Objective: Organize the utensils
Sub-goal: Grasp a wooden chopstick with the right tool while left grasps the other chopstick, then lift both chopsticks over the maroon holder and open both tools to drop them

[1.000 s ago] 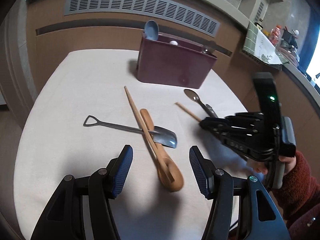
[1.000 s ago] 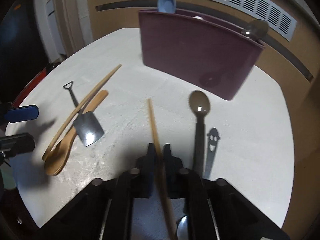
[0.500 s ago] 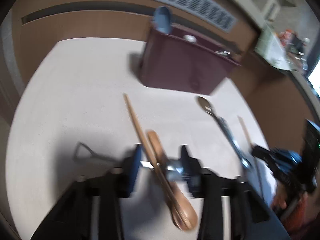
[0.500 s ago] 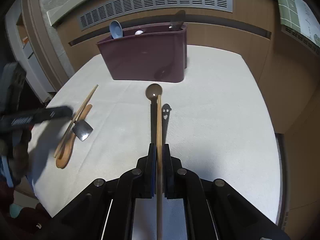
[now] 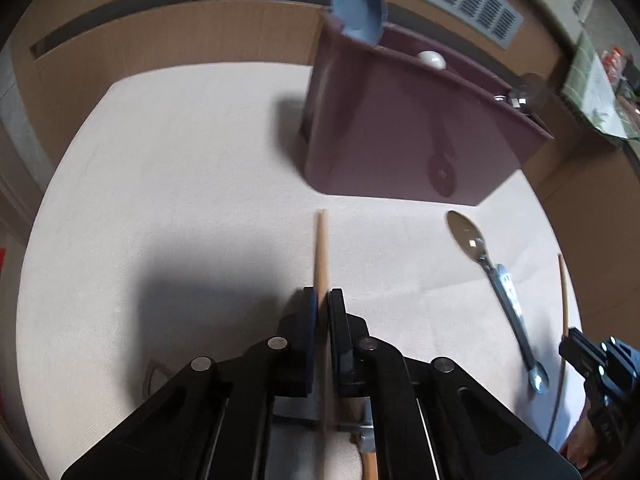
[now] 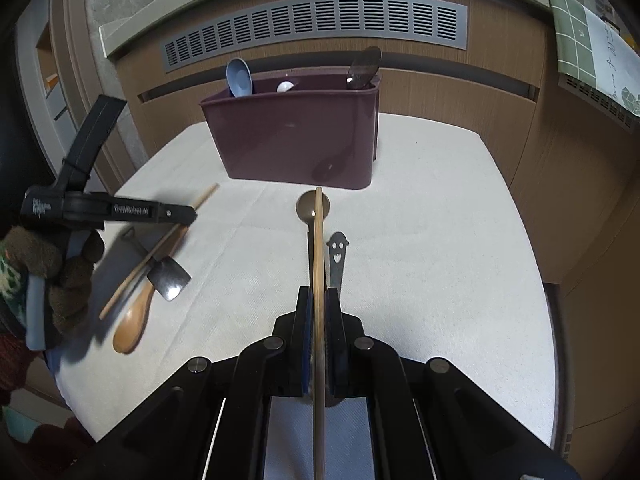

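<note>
The job is partly done. The maroon holder (image 6: 296,136) stands at the far side of the desk (image 6: 440,240) and already carries 3 utensils upright: a blue spoon (image 6: 239,77) at its left end, something with a white tip (image 6: 285,86) beside it, and a dark spoon (image 6: 363,65) at the right end.

2 chopsticks are in hand. The right hand-held gripper (image 6: 319,300) is pressed together on 1 chopstick (image 6: 319,240), which points straight toward the holder and hangs above the desk. The left hand-held gripper (image 5: 323,312) has just been closing, and its jaws now pinch the other chopstick (image 5: 321,252); in the right wrist view that chopstick (image 6: 160,248) slants across the pile at the left and looks barely lifted, if at all.

Left on the desk are 4 loose pieces: a wooden spoon (image 6: 134,320) and a small metal shovel-shaped spoon (image 6: 168,278) under the left hand-held gripper, then a brown spoon (image 6: 310,206) and a smiley-handled utensil (image 6: 337,256) lying side by side in front of the holder, right under the held chopstick.

So I judge it roughly at the middle: 3 stowed, 2 gripped and ready to go in, 4 untouched. Which compartment the chopsticks belong in cannot be told from here.
</note>
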Action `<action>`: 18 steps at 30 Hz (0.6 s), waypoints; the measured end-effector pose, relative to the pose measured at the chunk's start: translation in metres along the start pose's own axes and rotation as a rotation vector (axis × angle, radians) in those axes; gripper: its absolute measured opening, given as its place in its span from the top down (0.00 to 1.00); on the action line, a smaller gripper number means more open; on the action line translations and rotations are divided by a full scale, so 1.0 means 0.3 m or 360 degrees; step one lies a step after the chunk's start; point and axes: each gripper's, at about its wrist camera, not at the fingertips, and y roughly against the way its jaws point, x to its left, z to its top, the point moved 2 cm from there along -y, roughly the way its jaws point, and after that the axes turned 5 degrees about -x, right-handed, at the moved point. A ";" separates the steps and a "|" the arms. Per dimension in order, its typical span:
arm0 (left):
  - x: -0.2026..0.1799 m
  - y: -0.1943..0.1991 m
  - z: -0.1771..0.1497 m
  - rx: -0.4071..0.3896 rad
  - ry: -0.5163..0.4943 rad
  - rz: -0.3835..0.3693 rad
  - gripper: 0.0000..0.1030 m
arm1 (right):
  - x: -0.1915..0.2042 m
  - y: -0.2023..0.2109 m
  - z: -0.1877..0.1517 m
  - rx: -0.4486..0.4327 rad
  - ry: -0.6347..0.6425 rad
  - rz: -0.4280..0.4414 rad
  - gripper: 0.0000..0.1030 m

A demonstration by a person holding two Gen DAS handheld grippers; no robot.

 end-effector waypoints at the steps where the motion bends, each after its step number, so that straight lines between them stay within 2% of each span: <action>1: -0.011 0.016 0.002 -0.0026 -0.0001 -0.0022 0.95 | 0.000 0.008 0.004 -0.0014 -0.0008 0.0005 0.96; 6: -0.062 0.235 -0.029 -0.0316 -0.0015 -0.0162 0.95 | -0.003 0.045 0.025 -0.0083 -0.0022 -0.0013 0.96; 9: -0.083 0.345 -0.030 -0.0442 -0.0022 -0.0225 0.95 | -0.008 0.074 0.051 -0.0131 -0.0053 0.0008 0.96; 13: -0.099 0.439 -0.019 -0.0548 -0.0036 -0.0277 0.95 | -0.014 0.125 0.091 -0.0225 -0.0095 0.0022 0.96; 18: -0.119 0.467 0.020 -0.0594 -0.0027 -0.0326 0.95 | -0.015 0.143 0.117 -0.0256 -0.0103 0.0005 0.96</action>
